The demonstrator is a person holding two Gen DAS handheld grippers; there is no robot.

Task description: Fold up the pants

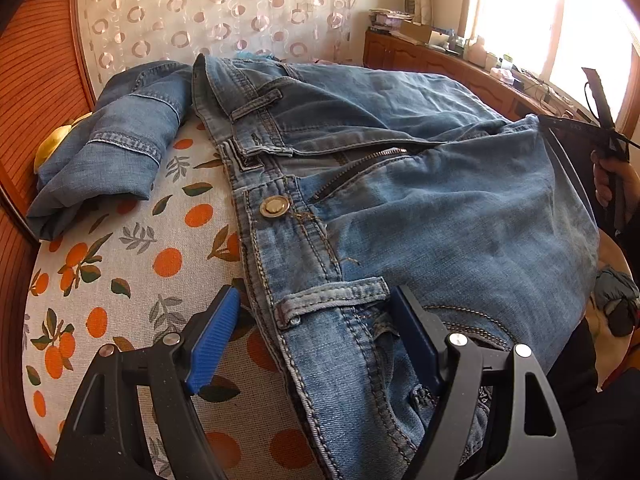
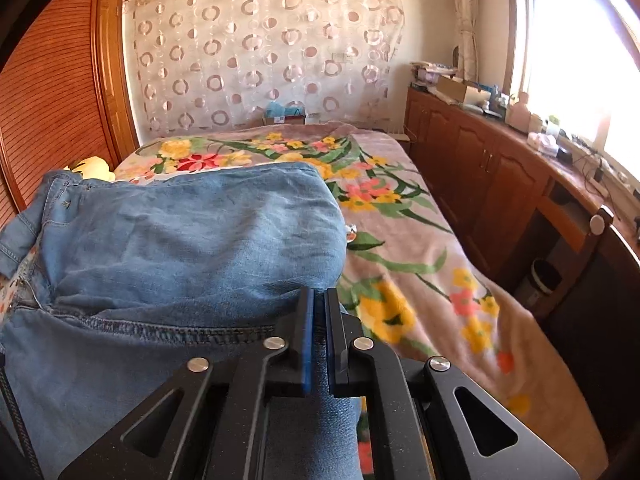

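Blue jeans lie across the bed with the fly unzipped and the brass button showing. My left gripper is open and straddles the waistband near a belt loop. One blue pad rests on the sheet and the other sits on the denim. In the right wrist view the jeans bulge up in a lifted fold. My right gripper is shut on that denim, which passes between the pads. It also shows at the right edge of the left wrist view, a hand holding it.
An orange-print sheet covers the near bed, a floral blanket the far part. Another folded denim piece lies at the left by a yellow plush toy. A wooden wardrobe stands left, cluttered cabinets right under the window.
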